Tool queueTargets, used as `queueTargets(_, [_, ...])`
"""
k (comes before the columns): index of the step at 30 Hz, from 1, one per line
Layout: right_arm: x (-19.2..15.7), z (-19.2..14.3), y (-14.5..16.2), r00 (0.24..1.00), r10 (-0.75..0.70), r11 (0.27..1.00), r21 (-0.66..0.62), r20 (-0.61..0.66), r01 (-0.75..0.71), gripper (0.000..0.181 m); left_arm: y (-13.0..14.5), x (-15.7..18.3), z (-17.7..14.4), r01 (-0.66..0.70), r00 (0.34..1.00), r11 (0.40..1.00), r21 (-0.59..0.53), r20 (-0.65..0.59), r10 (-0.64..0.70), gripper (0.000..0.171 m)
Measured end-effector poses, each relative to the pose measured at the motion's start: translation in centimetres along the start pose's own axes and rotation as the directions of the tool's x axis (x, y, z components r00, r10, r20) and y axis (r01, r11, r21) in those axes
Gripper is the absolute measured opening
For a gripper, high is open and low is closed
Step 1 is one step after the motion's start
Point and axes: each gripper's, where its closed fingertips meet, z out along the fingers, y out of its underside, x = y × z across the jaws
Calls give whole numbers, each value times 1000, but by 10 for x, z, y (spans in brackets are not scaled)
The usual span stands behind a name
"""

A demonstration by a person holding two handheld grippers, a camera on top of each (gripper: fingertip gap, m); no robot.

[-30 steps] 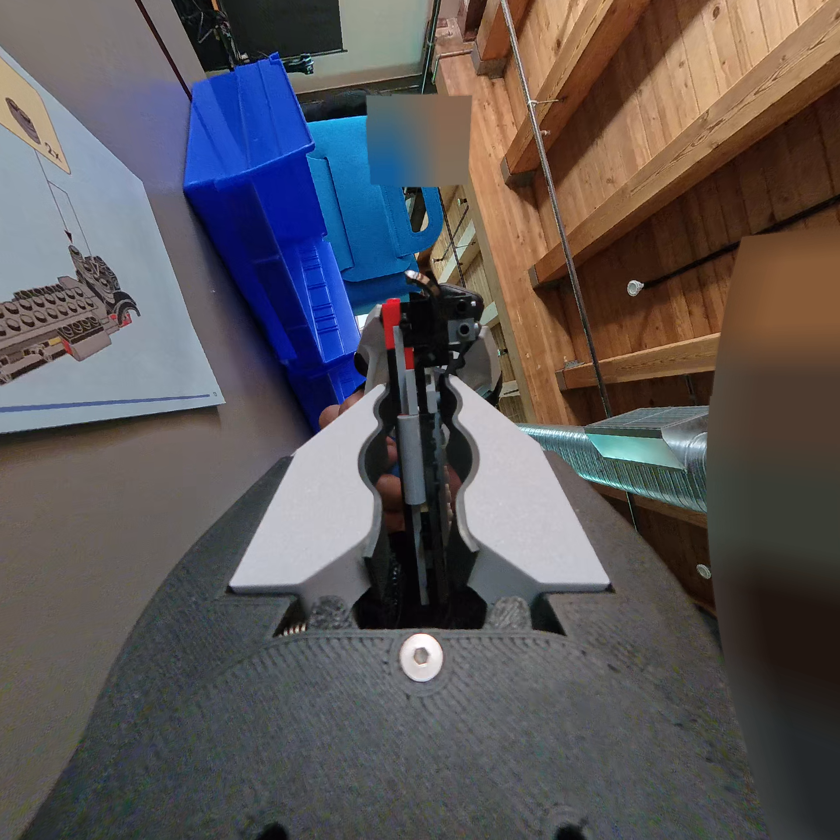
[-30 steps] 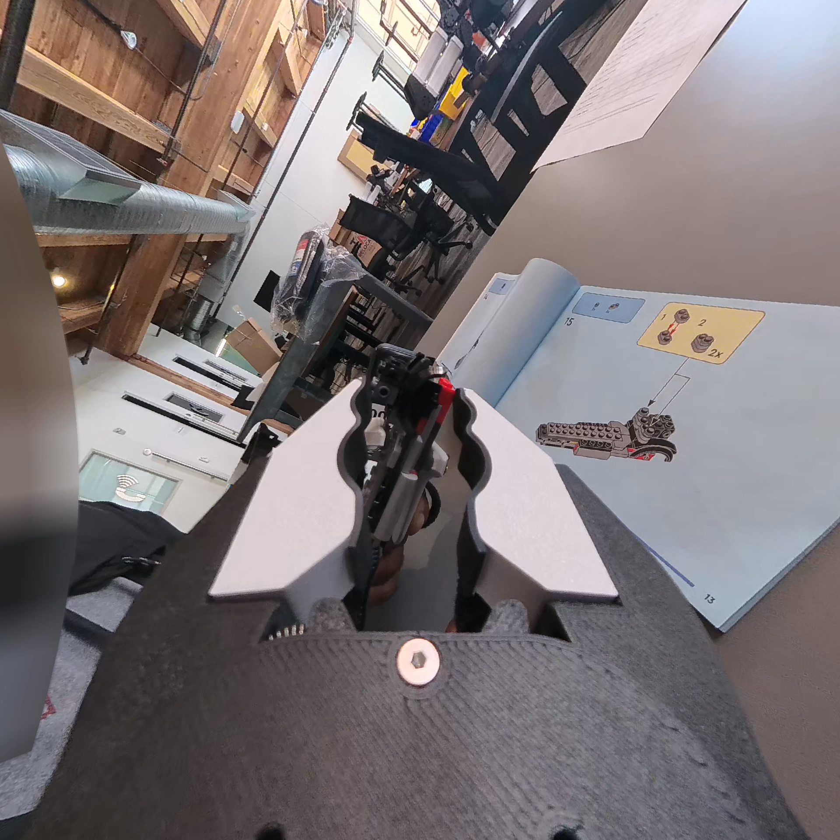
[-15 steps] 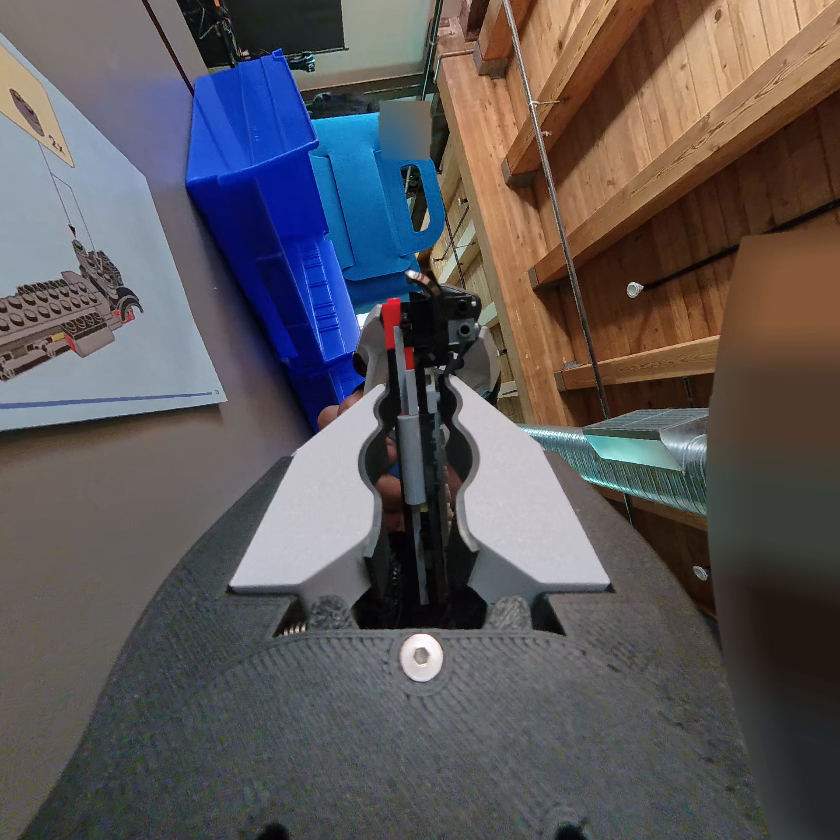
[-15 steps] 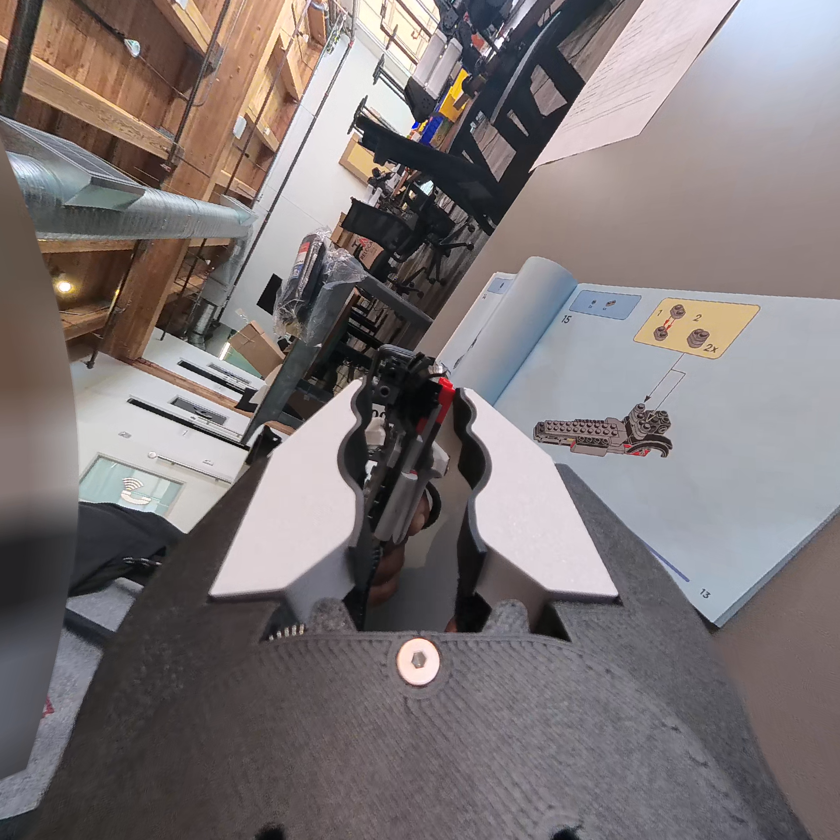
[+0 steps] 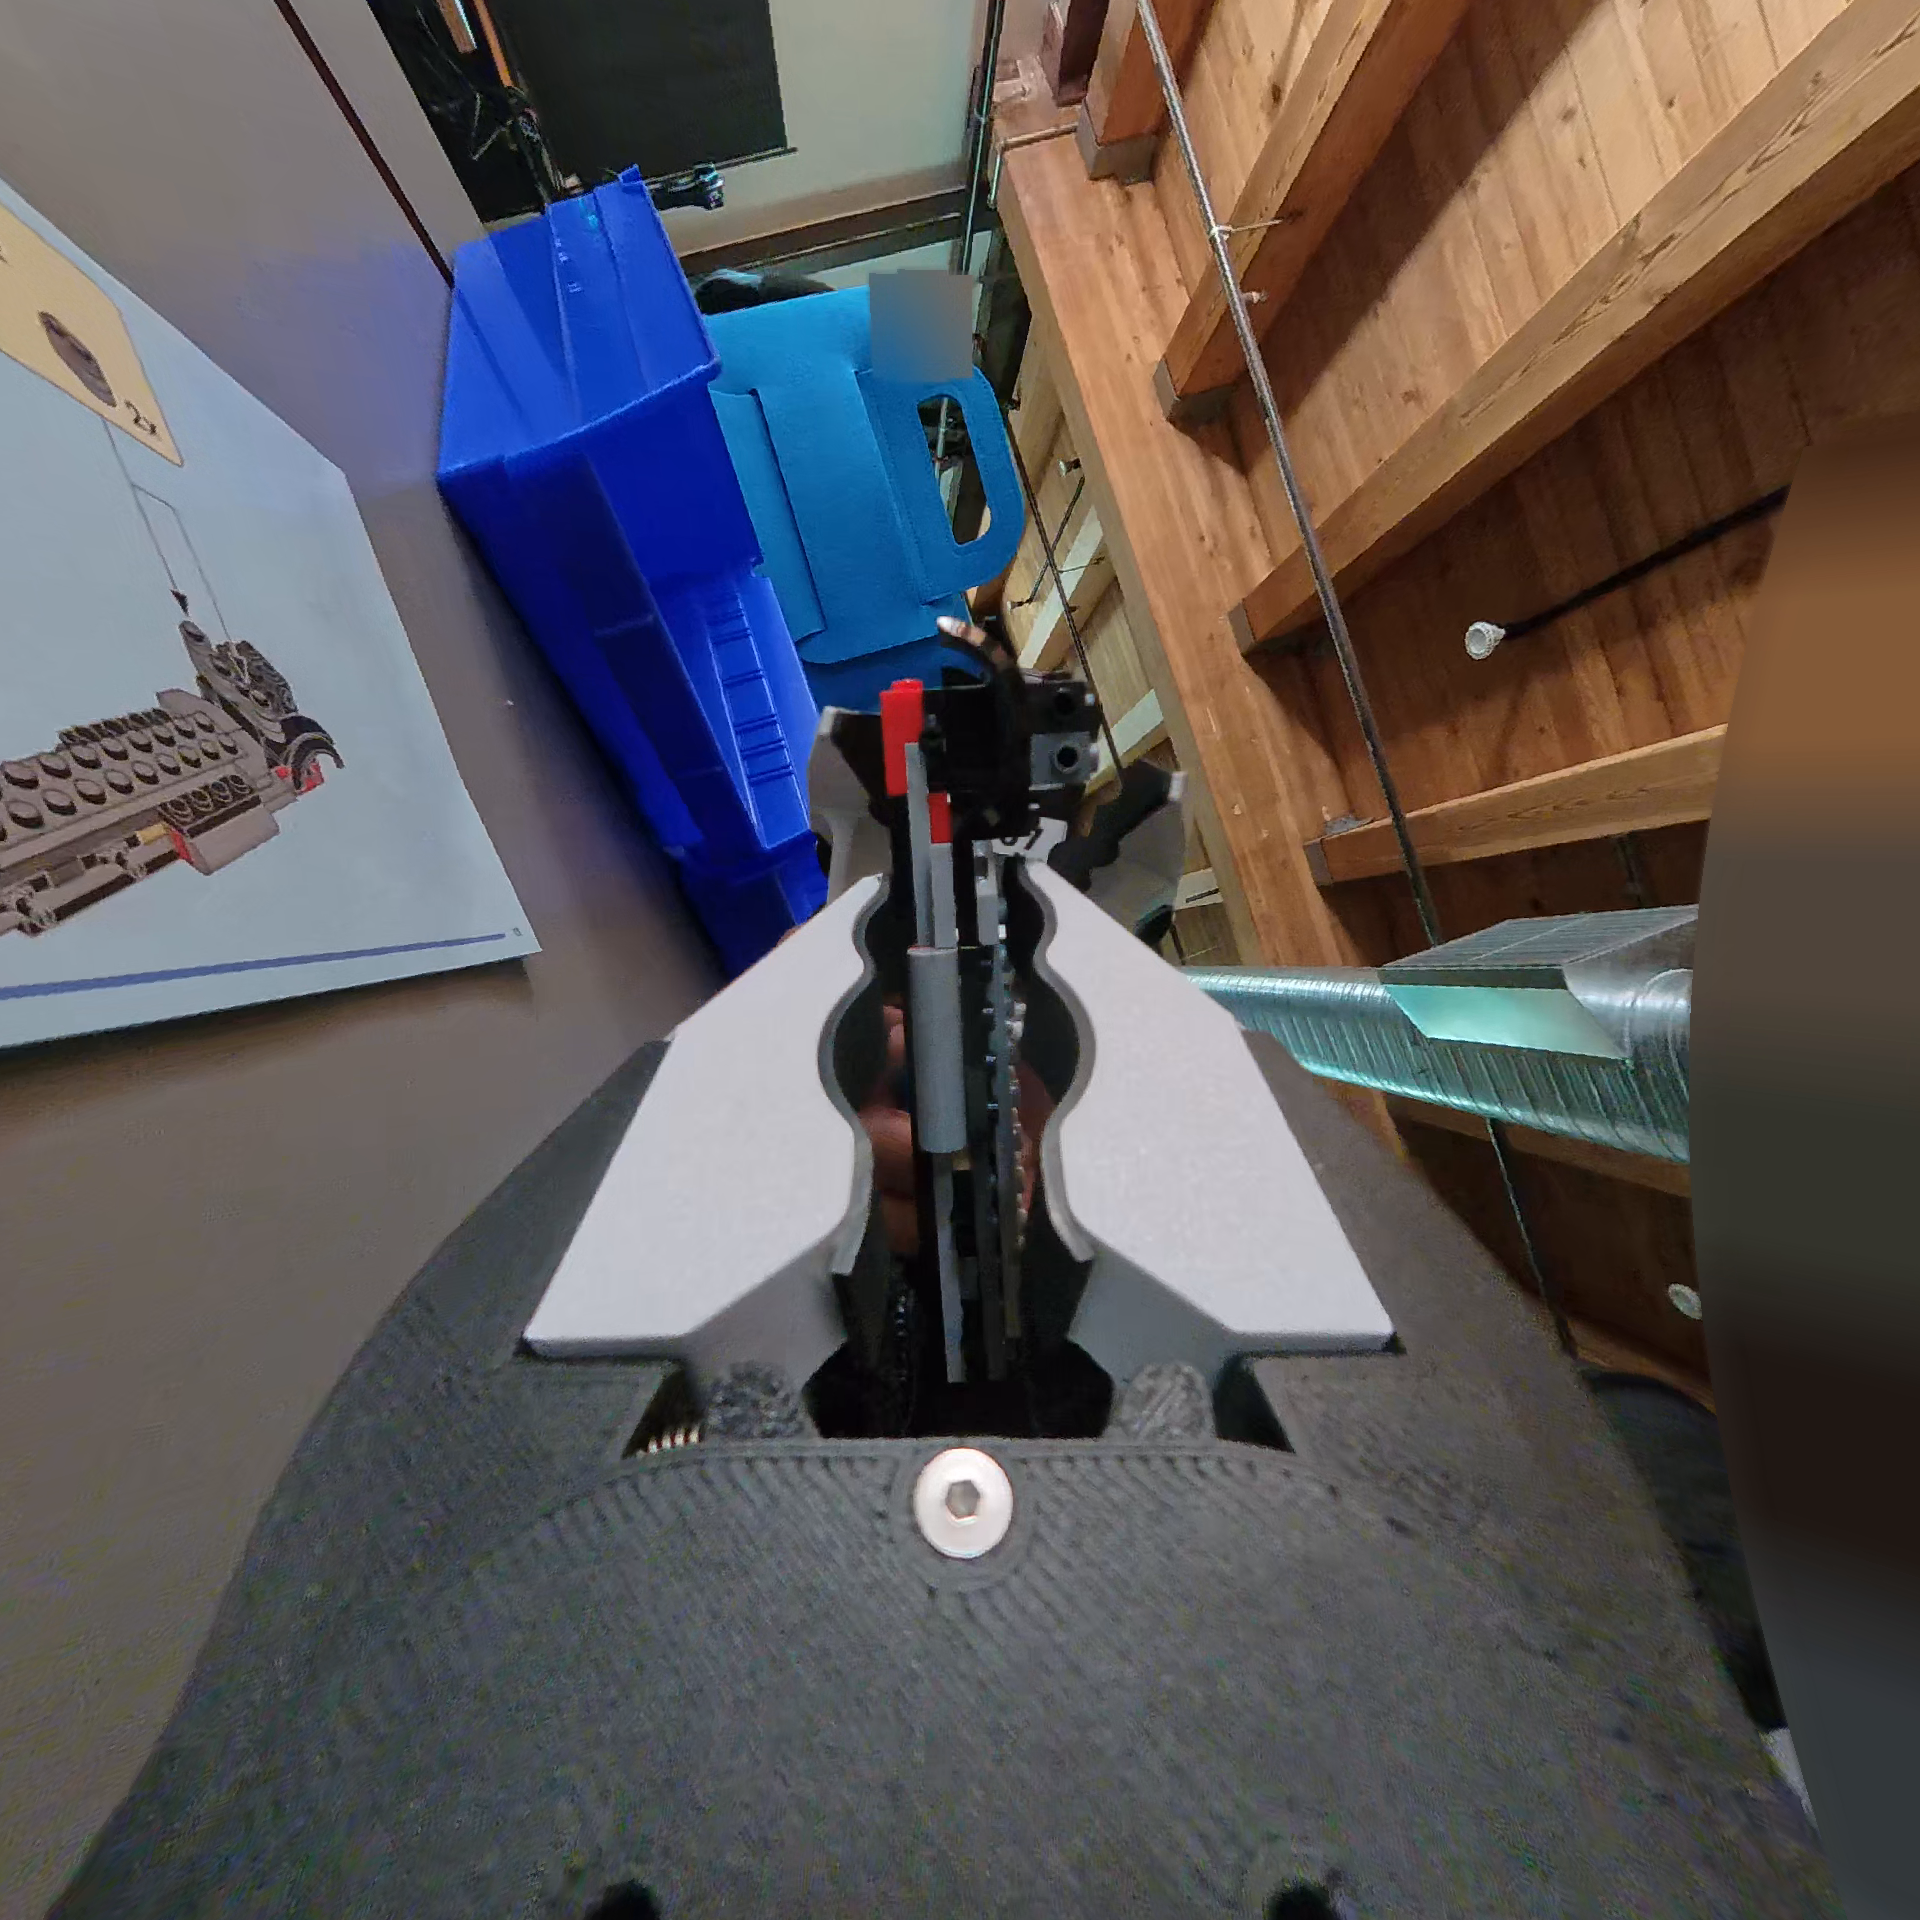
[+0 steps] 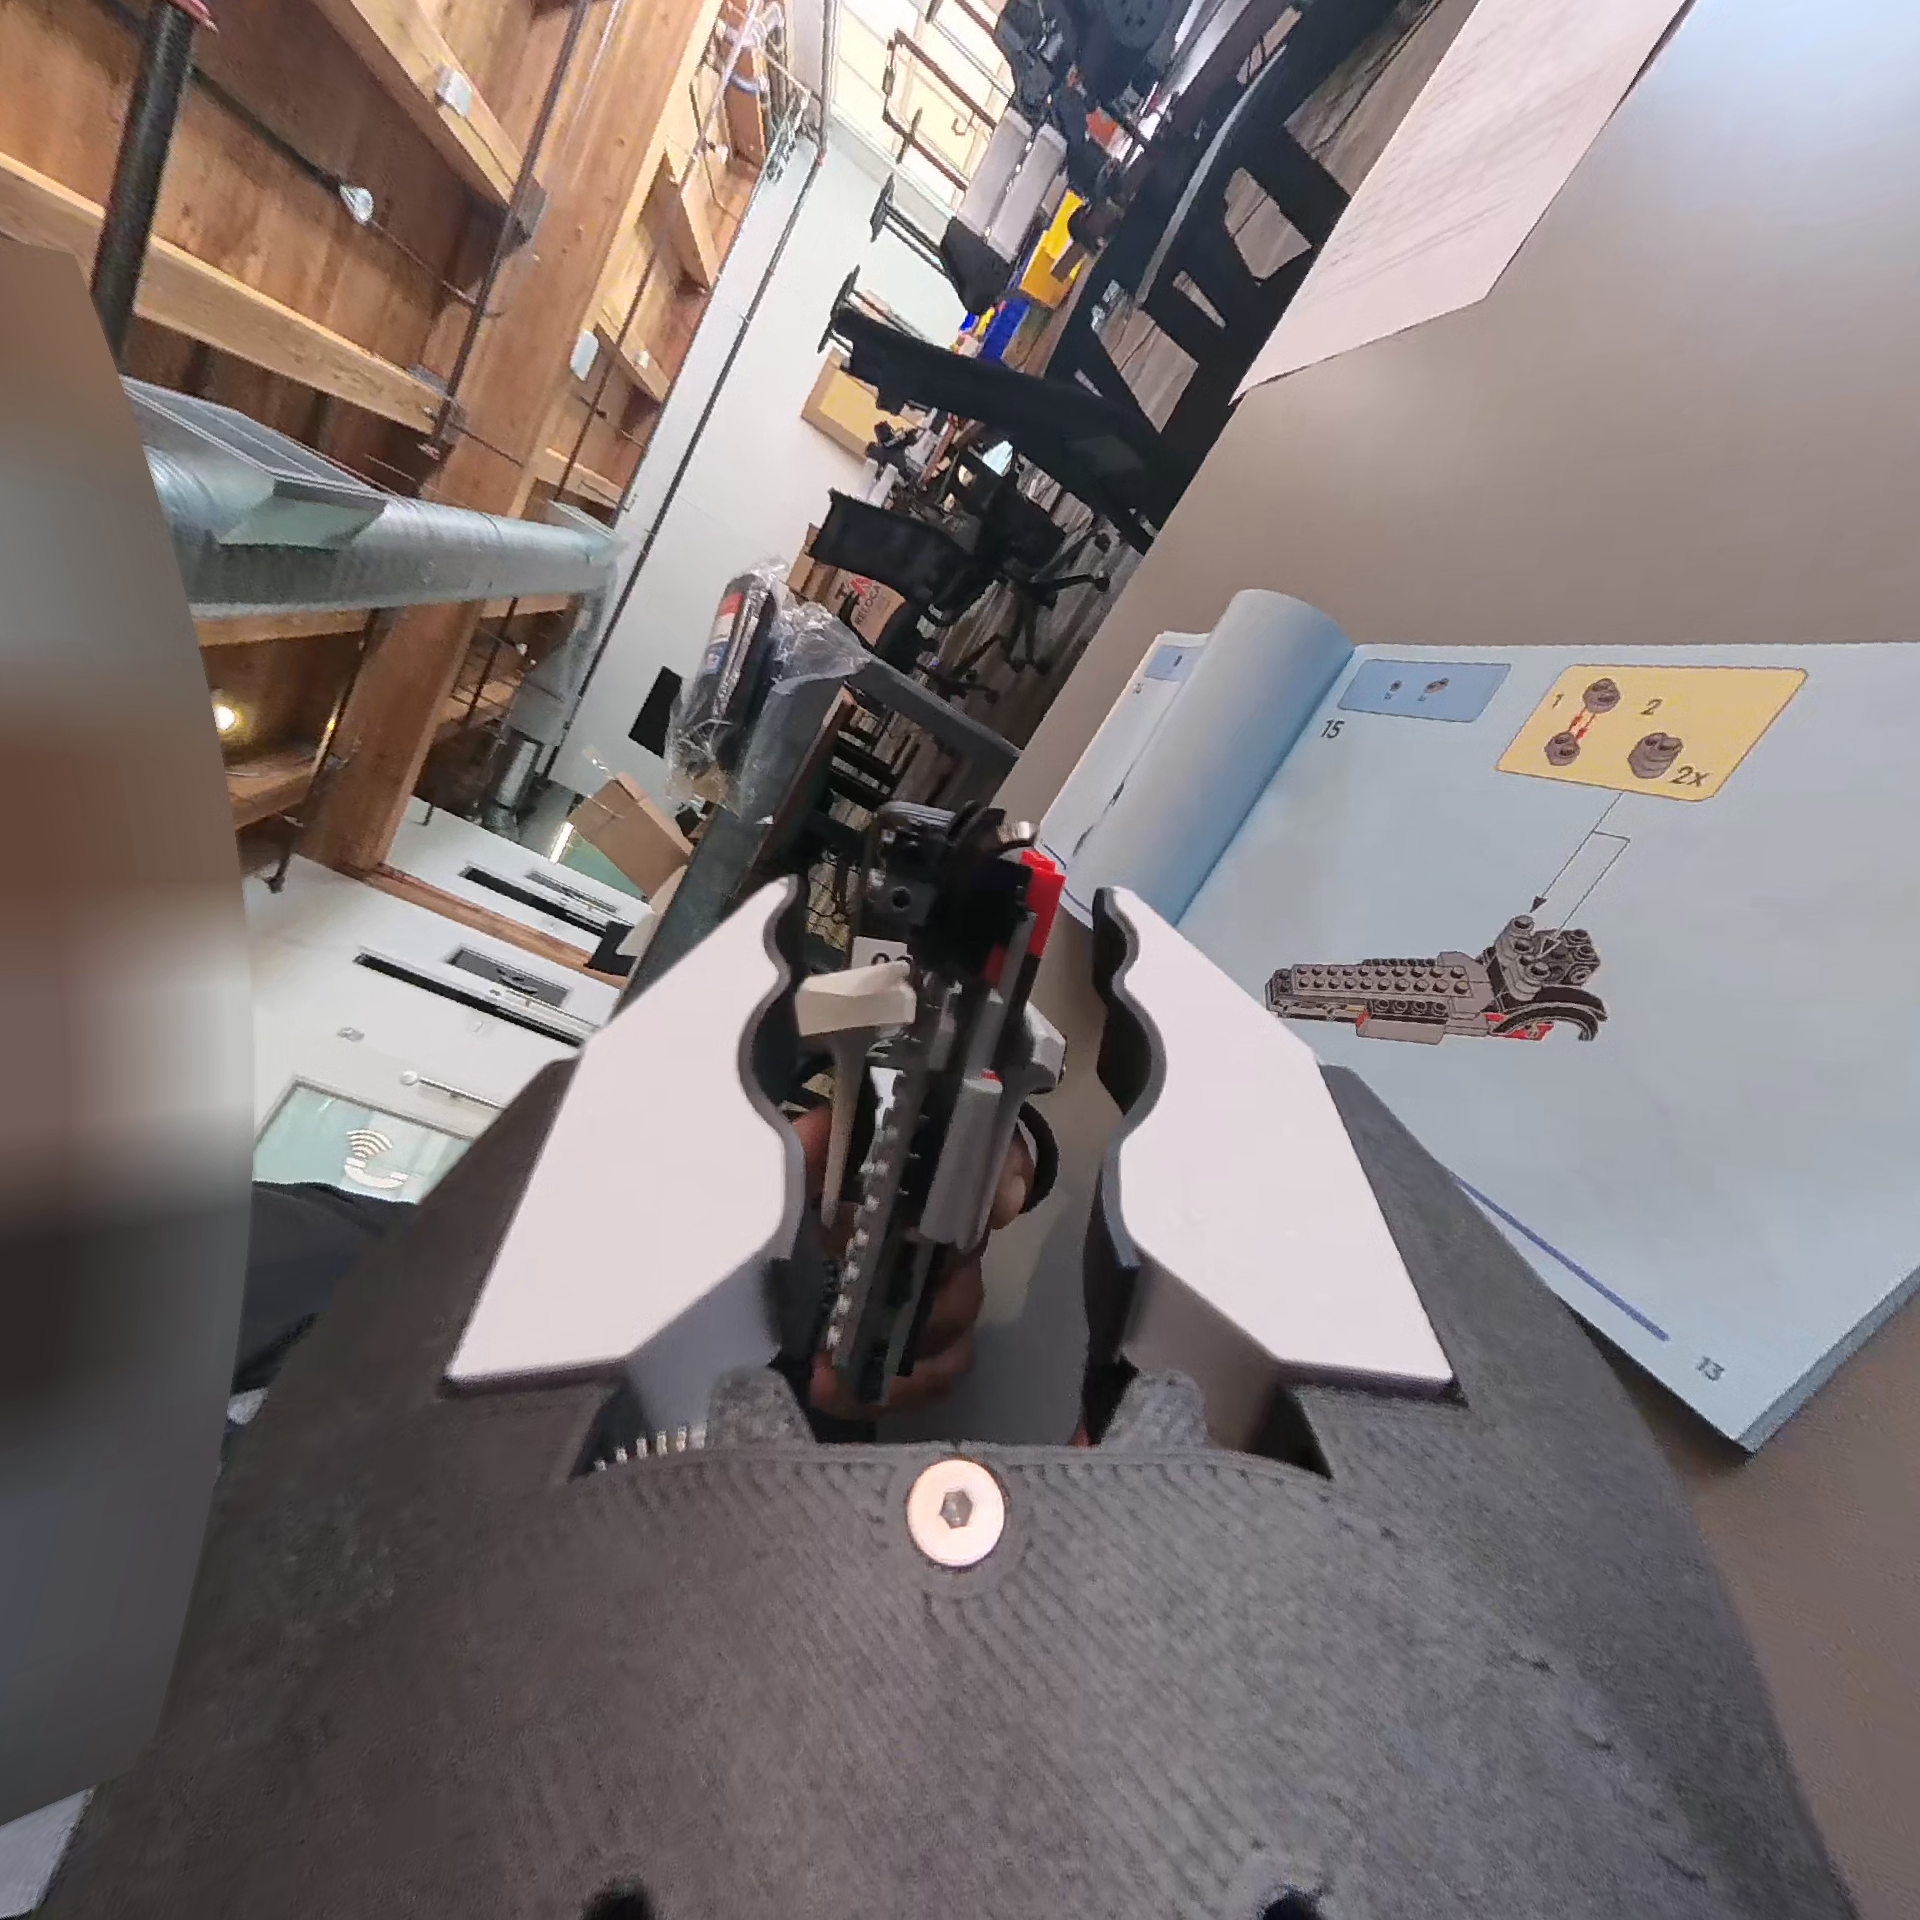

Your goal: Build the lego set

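Right gripper (image 6: 945, 909) is spreading its jaws wide now, clear of the lego model (image 6: 935, 1081) they were pinching half a second ago; looks like a handover, so the next piece from the booklet step can go on; left gripper (image 5: 956, 883) is clamping the lego model (image 5: 956, 987) edge-on between its fingers, red bits at the far tip, raised off the table (image 5: 208, 1195). Instruction booklet (image 6: 1558, 987) is lying open on the brown table right of the model in the right wrist view; blue bins (image 5: 603, 540) are sitting beyond the model; wood beams and a silver duct (image 5: 1455, 1039) are showing overhead; workshop desks far off.
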Motion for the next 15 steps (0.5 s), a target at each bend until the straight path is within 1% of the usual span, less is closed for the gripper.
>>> queueTargets(7, [-1,1,0,1000,-13,1000,4,2,13,44,0,2,0,-92,995,996,-14,38,93,18])
queueTargets(15, [-3,0,1,999,-26,1000,11,20,25,38,1,1,0,-160,984,987,-34,70,162,19])
